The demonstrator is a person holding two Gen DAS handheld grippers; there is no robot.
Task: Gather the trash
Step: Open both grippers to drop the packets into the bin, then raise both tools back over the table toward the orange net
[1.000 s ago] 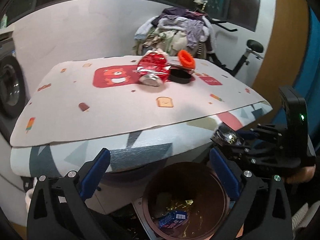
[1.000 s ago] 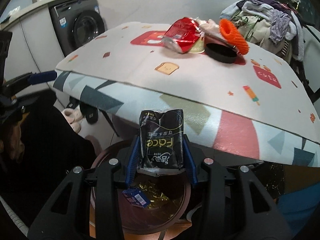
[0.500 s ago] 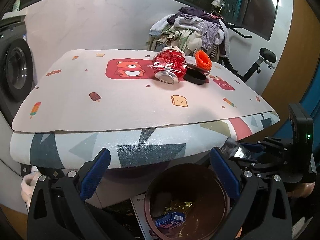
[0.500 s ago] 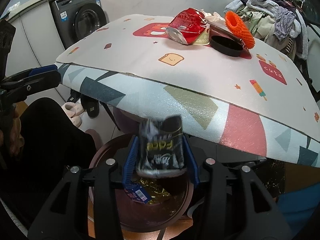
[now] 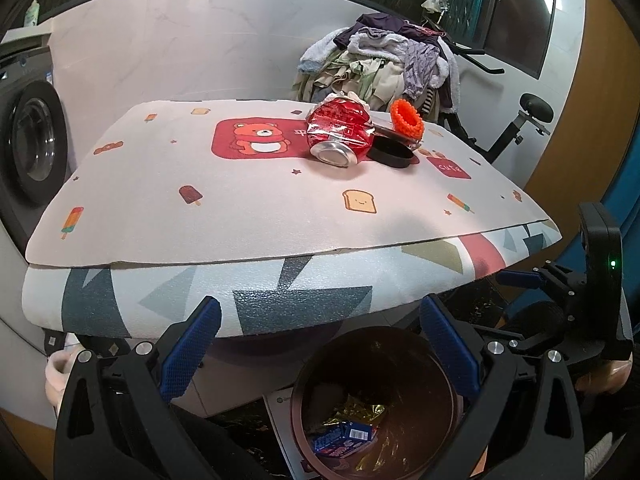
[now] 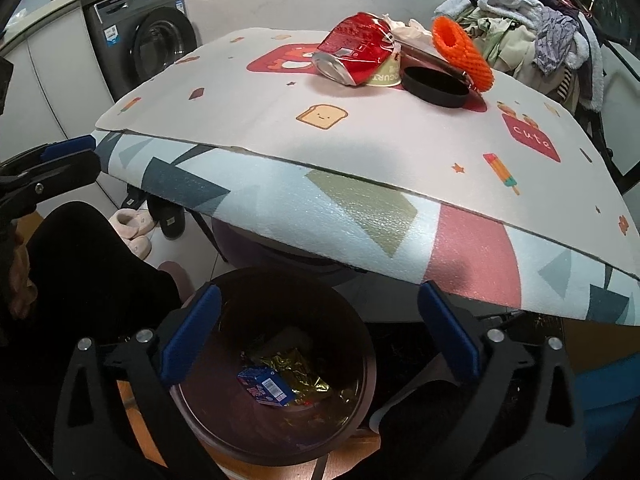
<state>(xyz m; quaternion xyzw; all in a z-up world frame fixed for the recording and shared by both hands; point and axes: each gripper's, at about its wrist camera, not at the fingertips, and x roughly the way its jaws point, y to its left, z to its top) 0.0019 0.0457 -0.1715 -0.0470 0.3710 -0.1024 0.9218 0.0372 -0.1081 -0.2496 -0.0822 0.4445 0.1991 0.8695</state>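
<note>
The bin is sitting on the floor under the table's near edge, with a blue wrapper and gold foil lying inside. I am holding my right gripper over it, jaws just opened wide, nothing between them. My left gripper is gaping empty too. A crushed can is lying far across the table.

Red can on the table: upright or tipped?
Tipped. The crushed red can lies on its side on the table mat, silver end facing the camera, leaning against a paper cup.
</note>
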